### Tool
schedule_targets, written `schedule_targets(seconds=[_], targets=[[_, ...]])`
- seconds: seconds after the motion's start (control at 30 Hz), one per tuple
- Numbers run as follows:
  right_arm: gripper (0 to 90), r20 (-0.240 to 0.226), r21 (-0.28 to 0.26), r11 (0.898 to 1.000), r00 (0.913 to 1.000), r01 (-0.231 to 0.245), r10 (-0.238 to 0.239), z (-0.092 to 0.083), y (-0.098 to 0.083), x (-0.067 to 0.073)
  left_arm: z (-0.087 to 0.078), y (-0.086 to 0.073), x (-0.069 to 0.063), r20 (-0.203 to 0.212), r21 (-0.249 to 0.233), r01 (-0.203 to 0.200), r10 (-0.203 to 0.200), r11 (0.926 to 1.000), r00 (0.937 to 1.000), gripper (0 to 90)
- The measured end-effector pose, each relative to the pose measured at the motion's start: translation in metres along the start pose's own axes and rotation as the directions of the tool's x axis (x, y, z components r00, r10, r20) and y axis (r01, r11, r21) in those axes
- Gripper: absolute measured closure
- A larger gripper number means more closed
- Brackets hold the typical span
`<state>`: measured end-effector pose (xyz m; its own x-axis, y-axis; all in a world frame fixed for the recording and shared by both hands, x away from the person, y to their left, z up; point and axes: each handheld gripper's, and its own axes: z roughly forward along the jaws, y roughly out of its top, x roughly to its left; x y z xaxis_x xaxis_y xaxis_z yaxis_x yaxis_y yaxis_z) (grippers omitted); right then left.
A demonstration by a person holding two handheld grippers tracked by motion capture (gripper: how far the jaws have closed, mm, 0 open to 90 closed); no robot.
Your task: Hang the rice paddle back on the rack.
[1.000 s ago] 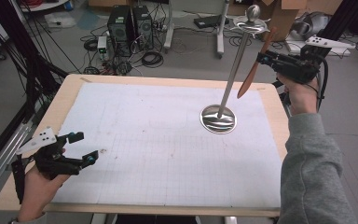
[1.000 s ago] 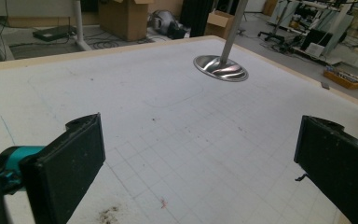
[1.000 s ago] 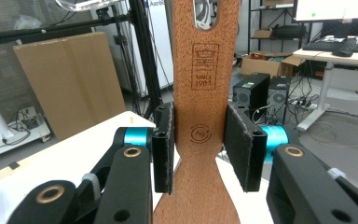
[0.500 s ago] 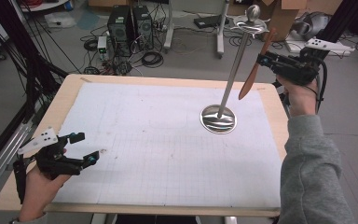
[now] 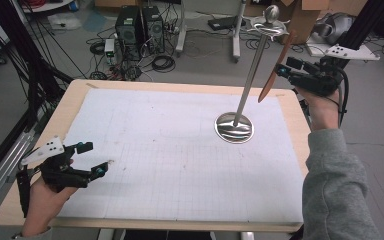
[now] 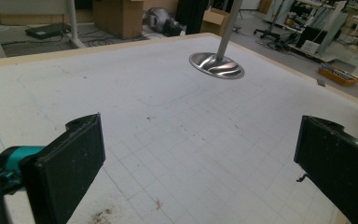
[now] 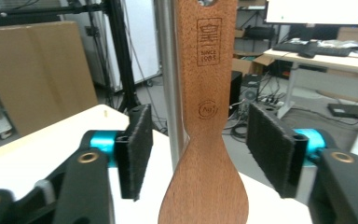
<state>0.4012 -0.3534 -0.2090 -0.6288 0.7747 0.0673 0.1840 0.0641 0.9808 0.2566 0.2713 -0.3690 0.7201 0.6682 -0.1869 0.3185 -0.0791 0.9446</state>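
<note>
- One wooden spatula (image 7: 204,140) is hanging upright from the metal stand (image 5: 250,82), blade end pointing down, at the table's (image 5: 40,145) far right.
- Right gripper (image 5: 286,69) is spread wide around it, pads (image 7: 137,149) not touching.
- Left gripper (image 5: 91,159) is hovering agape, grasping nothing.

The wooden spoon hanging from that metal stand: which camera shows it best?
The right gripper view. The wooden spoon hangs close up between that gripper's open jaws, its stamped marks visible. The high view shows it small and far, beside the metal stand near the right gripper.
</note>
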Motion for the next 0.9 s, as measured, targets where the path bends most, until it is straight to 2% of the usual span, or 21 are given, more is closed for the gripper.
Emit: schedule_targets(seconds=[0.13,0.23,0.3,0.57,0.8,0.9], targets=[[28.2,0.017,0.006,1.000,0.9998,-0.010,0.010,-0.002,-0.002,0.002,0.001,0.000,0.000,0.001,0.000,0.001,-0.001,1.0000,1.0000,2.2],[19.3,0.034,-0.015,1.000,0.9994,-0.004,0.004,-0.002,-0.005,0.006,0.001,0.001,0.000,-0.005,-0.003,0.000,0.000,1.0000,1.0000,2.2],[14.3,0.030,-0.007,1.000,0.9995,-0.003,0.003,0.000,-0.008,0.008,0.000,0.002,0.000,-0.008,-0.009,-0.005,0.005,0.9999,1.0000,2.2],[13.5,0.035,0.010,1.000,0.9990,0.029,-0.029,0.001,-0.016,0.019,0.002,0.004,-0.002,-0.005,-0.009,-0.006,0.006,0.9999,1.0000,2.2],[13.4,0.041,0.018,1.000,0.9988,0.026,-0.026,-0.006,-0.031,0.021,0.003,0.006,-0.003,-0.001,-0.017,-0.008,0.008,0.9998,1.0000,2.2],[14.2,0.013,0.026,0.999,0.9996,0.025,-0.026,-0.009,-0.040,0.020,0.003,0.009,-0.004,0.020,-0.034,0.000,0.000,0.9994,0.9998,2.2]])
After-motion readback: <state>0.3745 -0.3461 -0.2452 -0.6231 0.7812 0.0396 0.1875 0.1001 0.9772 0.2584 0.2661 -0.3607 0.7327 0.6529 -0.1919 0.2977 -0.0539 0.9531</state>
